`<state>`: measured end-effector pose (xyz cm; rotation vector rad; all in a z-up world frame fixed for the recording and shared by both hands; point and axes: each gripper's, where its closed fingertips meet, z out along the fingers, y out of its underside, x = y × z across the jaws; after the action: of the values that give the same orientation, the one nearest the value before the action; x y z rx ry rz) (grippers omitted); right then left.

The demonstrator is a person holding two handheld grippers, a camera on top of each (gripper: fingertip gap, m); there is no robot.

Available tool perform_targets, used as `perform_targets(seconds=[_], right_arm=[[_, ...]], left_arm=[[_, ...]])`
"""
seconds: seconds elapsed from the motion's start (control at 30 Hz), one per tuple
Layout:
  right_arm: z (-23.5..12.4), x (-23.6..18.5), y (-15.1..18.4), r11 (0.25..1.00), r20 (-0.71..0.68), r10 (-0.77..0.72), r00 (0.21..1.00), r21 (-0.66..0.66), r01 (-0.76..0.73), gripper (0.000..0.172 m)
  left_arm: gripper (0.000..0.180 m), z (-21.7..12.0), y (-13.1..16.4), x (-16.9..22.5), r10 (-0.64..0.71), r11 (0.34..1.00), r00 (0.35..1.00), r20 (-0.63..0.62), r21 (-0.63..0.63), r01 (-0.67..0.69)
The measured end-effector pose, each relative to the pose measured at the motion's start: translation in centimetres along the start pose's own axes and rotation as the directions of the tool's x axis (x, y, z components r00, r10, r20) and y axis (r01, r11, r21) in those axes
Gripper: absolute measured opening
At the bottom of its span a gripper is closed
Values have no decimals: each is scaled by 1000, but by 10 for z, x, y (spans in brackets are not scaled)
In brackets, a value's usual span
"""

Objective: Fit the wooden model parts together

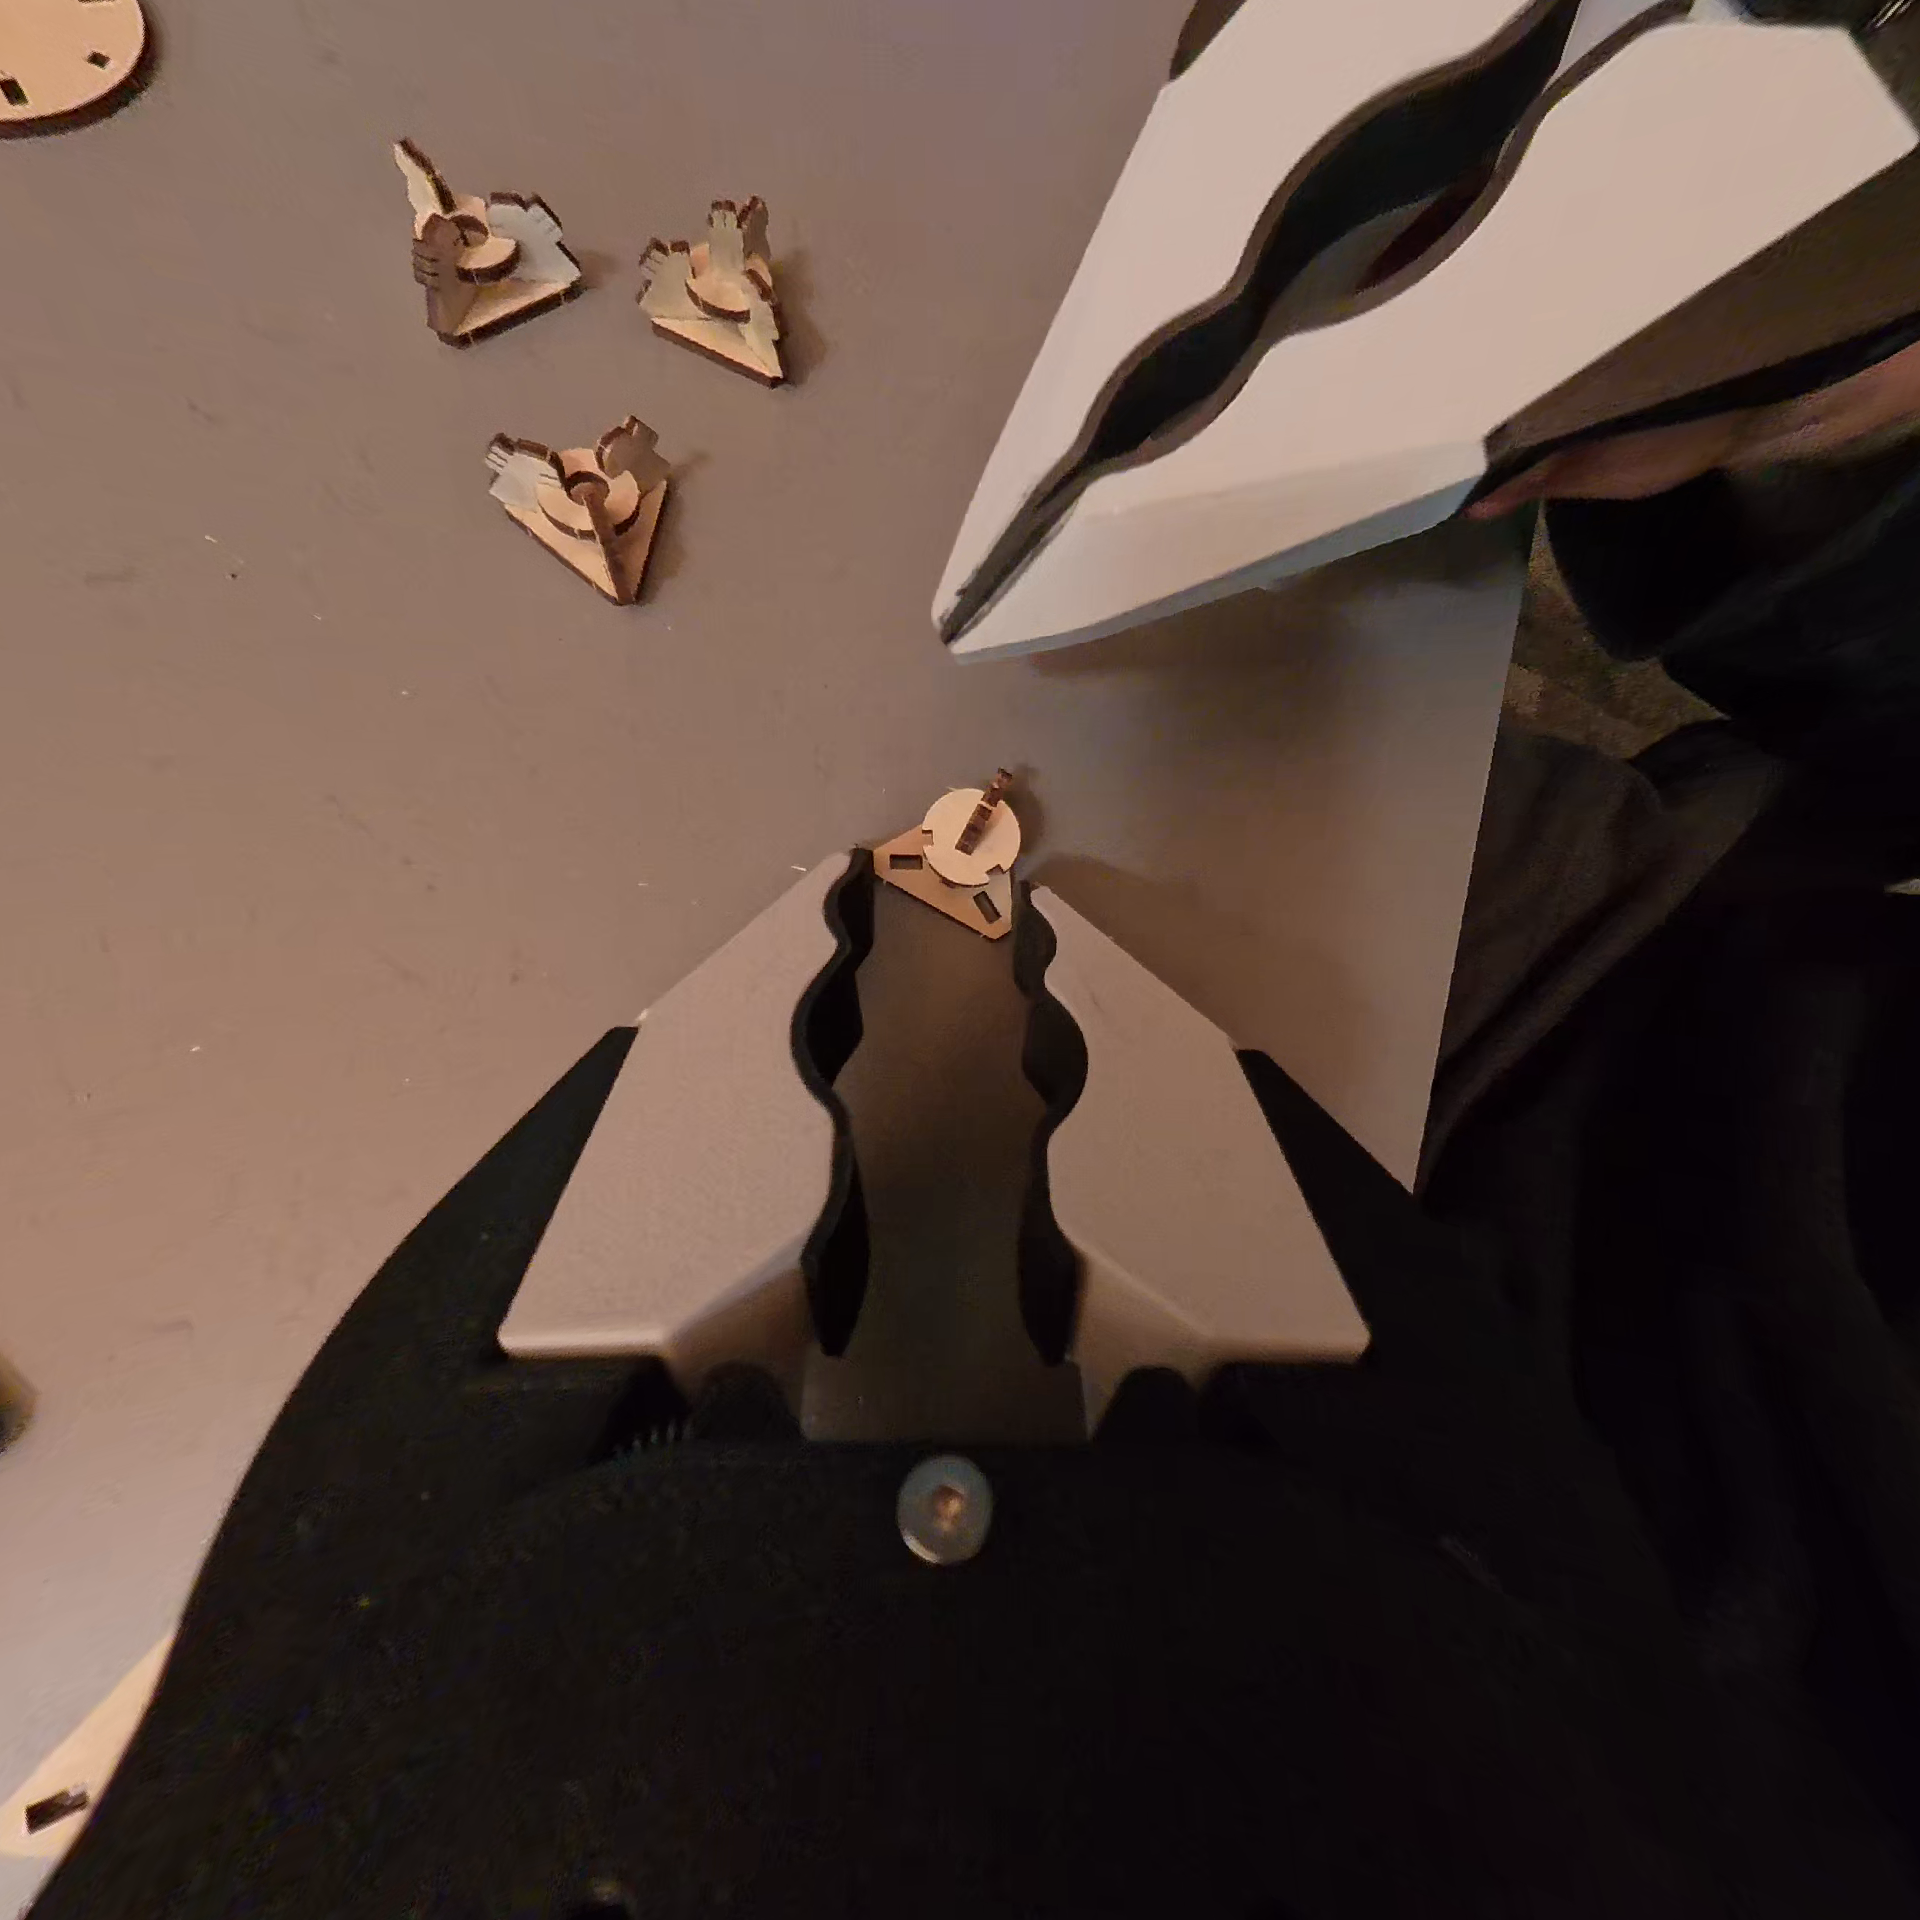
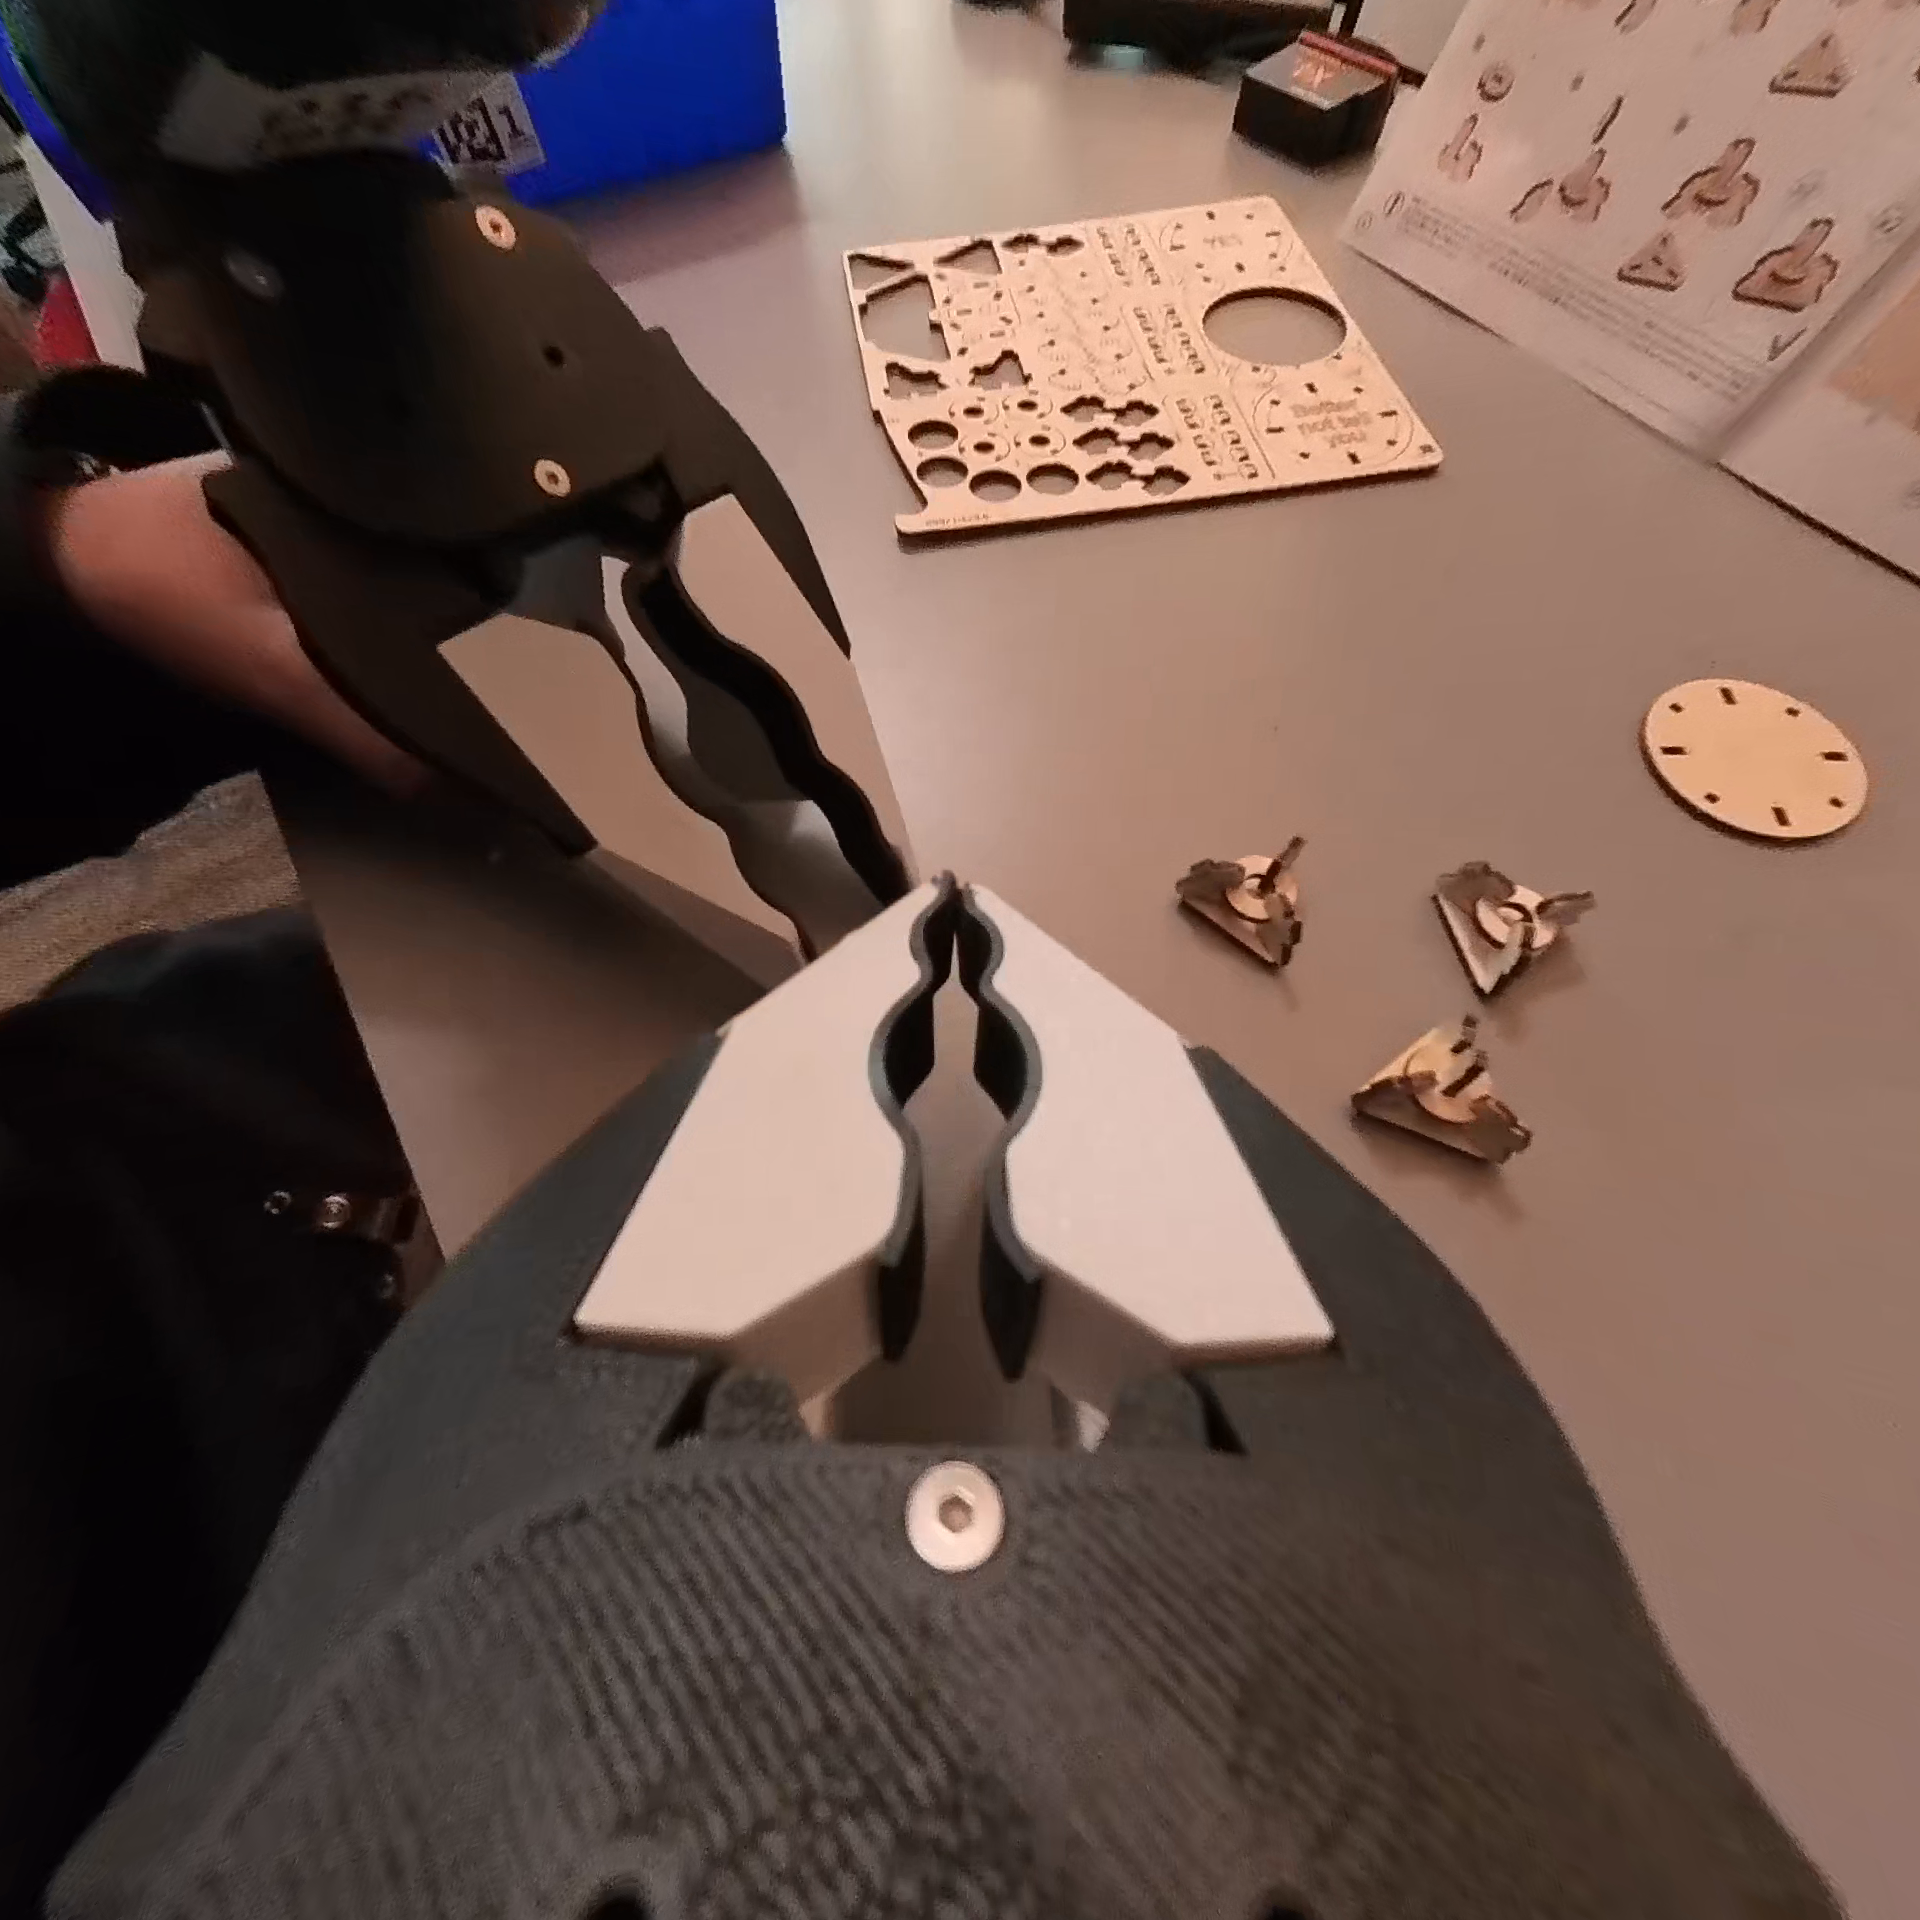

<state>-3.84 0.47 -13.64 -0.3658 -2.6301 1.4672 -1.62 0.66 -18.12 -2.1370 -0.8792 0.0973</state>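
Grey tabletop [image 1: 312, 831] carries three assembled wooden pieces [image 1: 582, 509]. Left tongs [image 1: 940, 894] grip a triangular wooden piece [image 1: 951, 868] near the edge. Right tongs [image 2: 951, 894] hover closed on a tiny dark sliver.

**Pale wood on a grey-brown table**

My left gripper [image 1: 940, 894] has pale grey fingers with wavy black pads and a black body. At its tips sits a light tan wooden triangle piece [image 1: 951, 868] with dark brown cut edges. Upper left, three wooden assemblies [image 1: 582, 499] show tan faces and greyish wings. The table [image 1: 312, 831] is flat grey-brown. My right gripper [image 2: 951, 894] is dark grey with ribbed texture.
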Motion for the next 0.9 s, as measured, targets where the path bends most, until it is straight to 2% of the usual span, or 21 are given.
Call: perform_targets(seconds=[0.17, 0.4, 0.5, 0.63, 0.77, 0.9], right_arm=[[3, -9, 12, 990, 93, -45, 995, -129, 57, 2], [-3, -8, 5, 923, 220, -215, 952, -273, 271, 2], [0, -11, 8, 886, 290, -229, 929, -334, 323, 13], [5, -18, 11, 842, 350, -241, 905, -388, 374, 17], [8, -15, 14, 779, 361, -283, 889, -453, 432, 15], [12, -20, 13, 760, 384, -256, 887, -487, 430, 11]], left_arm=[[25, 0, 0, 0, -6, 1000, 1000, -6, 0, 6], [25, 0, 0, 0, -17, 1000, 1000, -16, 2, 17], [24, 0, 0, 0, -24, 1000, 999, -23, 3, 24], [24, -1, 0, 0, -30, 1000, 999, -28, 4, 30], [24, 0, 0, 0, -29, 1000, 999, -27, 3, 29], [25, -1, 0, 0, -36, 999, 999, -34, 4, 36]])
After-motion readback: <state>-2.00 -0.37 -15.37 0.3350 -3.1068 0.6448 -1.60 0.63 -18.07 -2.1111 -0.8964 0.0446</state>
